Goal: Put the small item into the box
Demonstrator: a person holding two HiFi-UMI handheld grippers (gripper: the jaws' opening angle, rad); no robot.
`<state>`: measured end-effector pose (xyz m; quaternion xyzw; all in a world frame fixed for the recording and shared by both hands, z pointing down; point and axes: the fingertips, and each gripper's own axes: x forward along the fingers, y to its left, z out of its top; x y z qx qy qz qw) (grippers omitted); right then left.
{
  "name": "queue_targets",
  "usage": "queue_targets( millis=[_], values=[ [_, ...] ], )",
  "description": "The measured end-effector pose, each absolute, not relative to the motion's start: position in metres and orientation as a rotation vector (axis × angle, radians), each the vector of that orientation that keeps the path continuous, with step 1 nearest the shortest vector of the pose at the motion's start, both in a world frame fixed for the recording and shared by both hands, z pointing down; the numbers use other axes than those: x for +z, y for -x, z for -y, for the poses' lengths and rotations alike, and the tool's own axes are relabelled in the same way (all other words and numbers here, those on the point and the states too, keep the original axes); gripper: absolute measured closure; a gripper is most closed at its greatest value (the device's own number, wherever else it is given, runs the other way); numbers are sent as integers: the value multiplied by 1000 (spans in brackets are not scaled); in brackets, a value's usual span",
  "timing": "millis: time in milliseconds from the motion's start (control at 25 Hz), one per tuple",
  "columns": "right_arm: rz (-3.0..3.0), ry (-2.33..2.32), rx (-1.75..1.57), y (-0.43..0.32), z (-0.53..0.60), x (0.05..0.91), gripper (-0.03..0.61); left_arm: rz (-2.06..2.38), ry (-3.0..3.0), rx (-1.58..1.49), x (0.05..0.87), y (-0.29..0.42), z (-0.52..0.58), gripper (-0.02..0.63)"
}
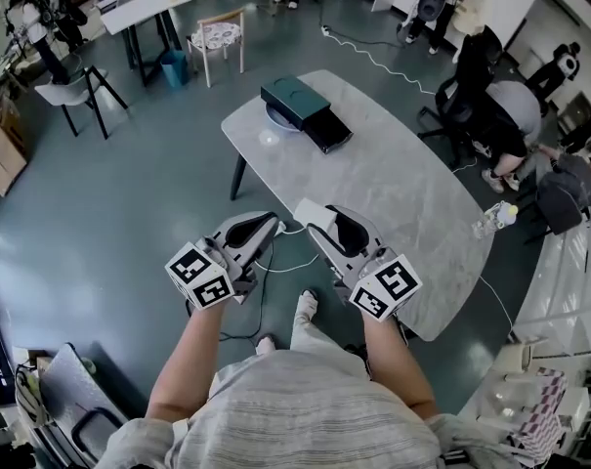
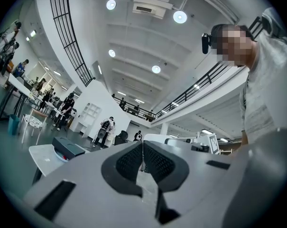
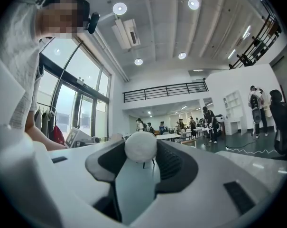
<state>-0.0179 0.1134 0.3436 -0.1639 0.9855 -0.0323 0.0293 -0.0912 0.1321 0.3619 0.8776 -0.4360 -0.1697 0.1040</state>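
A dark green box (image 1: 295, 99) with a black drawer (image 1: 326, 132) pulled out stands at the far end of the marble table (image 1: 393, 193). The box (image 2: 67, 147) also shows low at the left of the left gripper view. My right gripper (image 1: 313, 225) hangs over the table's near end, shut on a small white item (image 1: 310, 209). In the right gripper view, the rounded white item (image 3: 140, 146) sits between the pads of the right gripper (image 3: 142, 159). My left gripper (image 1: 274, 227) is just left of it, off the table's edge. The left gripper (image 2: 143, 161) is shut and empty.
A clear plastic bottle (image 1: 495, 218) lies at the table's right edge. A pale dish (image 1: 274, 117) sits under the box. A cable (image 1: 285, 262) runs over the floor below the grippers. A white chair (image 1: 217, 37), another table (image 1: 144, 10) and several people stand farther off.
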Motion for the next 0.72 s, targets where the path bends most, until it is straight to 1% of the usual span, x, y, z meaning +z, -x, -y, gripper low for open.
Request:
queue_targets(
  millis=[440, 720],
  values=[
    [-3031, 450, -100, 17, -12, 344, 377, 1254, -2613, -430, 359, 70, -35, 592],
    [-3045, 419, -148, 4, 54, 352, 377, 1298, -2582, -422, 362, 61, 32, 592]
  ],
)
